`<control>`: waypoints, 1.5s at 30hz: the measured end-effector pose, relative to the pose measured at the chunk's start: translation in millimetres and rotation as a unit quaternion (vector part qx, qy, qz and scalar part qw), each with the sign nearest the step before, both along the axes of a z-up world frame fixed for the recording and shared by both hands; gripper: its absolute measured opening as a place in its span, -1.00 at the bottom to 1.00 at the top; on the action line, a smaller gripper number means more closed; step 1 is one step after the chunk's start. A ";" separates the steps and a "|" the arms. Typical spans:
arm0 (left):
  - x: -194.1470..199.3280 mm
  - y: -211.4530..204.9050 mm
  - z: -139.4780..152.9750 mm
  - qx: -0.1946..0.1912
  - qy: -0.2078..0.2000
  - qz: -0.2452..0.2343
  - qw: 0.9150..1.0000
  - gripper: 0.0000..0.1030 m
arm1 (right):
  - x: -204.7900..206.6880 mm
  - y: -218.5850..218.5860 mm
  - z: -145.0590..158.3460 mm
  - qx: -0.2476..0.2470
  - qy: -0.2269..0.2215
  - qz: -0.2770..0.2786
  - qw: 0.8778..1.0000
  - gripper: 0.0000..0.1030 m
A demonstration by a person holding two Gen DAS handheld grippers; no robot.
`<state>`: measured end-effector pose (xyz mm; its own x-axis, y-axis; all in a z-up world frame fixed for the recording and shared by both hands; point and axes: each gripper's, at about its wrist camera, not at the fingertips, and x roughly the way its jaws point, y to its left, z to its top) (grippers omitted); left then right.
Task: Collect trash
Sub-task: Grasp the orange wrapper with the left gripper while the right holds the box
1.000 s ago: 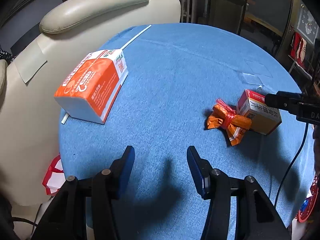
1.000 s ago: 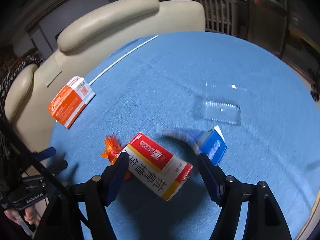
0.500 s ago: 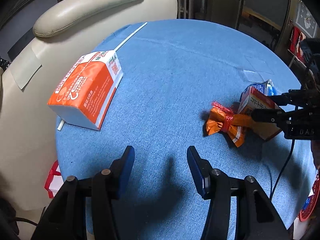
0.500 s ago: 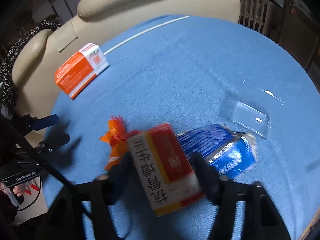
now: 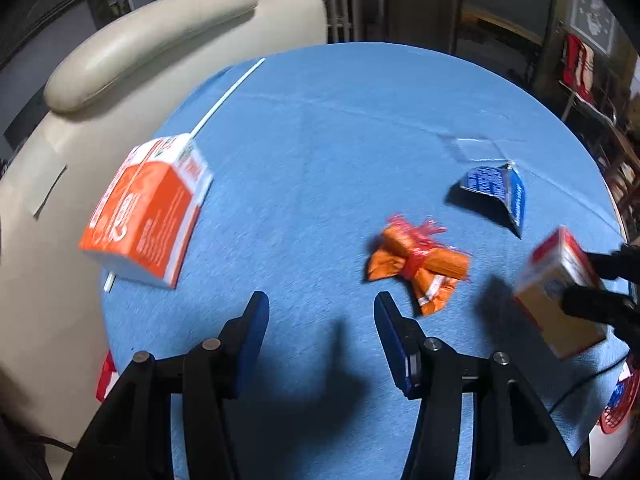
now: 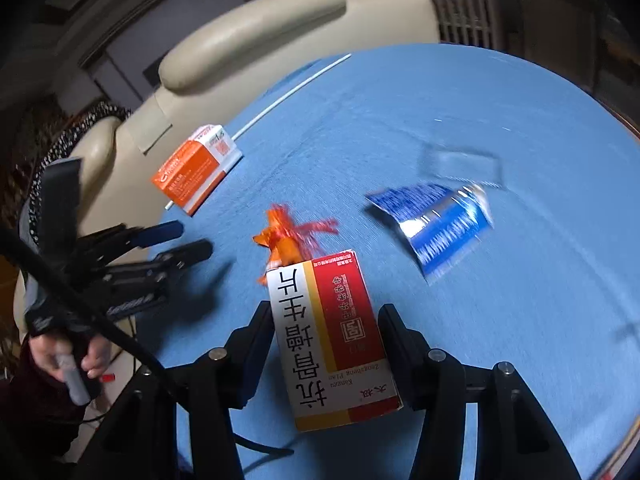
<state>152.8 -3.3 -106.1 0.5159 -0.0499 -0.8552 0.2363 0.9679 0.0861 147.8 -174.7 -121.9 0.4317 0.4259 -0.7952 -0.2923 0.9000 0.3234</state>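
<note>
My right gripper (image 6: 323, 320) is shut on a red, white and yellow medicine box (image 6: 332, 340) and holds it above the round blue table (image 6: 440, 120); the box also shows in the left wrist view (image 5: 560, 292). An orange crumpled wrapper (image 5: 416, 264) lies on the table just right of my left gripper (image 5: 320, 312), which is open and empty. A blue foil packet (image 5: 496, 188) lies farther right. An orange and white carton (image 5: 148, 208) lies at the left.
A clear plastic piece (image 6: 460, 164) lies behind the blue packet. A thin white stick (image 5: 228, 96) lies at the table's far left edge. A cream armchair (image 5: 120, 60) stands against the table's left side.
My right gripper has closed on the medicine box and lifted it off the table toward the near right. The blue packet behind it is now uncovered. My left gripper stays open.
</note>
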 end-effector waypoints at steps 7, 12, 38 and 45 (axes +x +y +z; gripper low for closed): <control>12.5 -26.1 -3.7 -0.012 0.013 -0.038 0.999 0.19 | -36.6 -31.1 -5.9 -0.079 0.019 -0.071 0.994 0.13; 29.8 -15.0 -10.7 -0.062 0.048 -0.042 0.996 0.19 | -42.4 -44.9 -15.3 -0.060 0.054 -0.096 0.992 0.26; 34.7 -48.3 -43.9 -0.112 0.104 -0.037 0.988 -0.75 | -73.0 -45.3 -8.2 -0.019 0.008 -0.122 0.992 0.03; 0.4 -65.5 -17.3 -0.102 0.069 -0.066 0.990 -0.75 | -91.1 -64.3 9.2 0.009 -0.017 -0.161 0.987 0.03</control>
<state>153.3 -68.9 -123.4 0.3720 -0.2882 -0.8823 0.3581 0.9215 -0.1500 56.8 -239.0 -112.6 0.5730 0.2759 -0.7718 -0.0019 0.9421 0.3354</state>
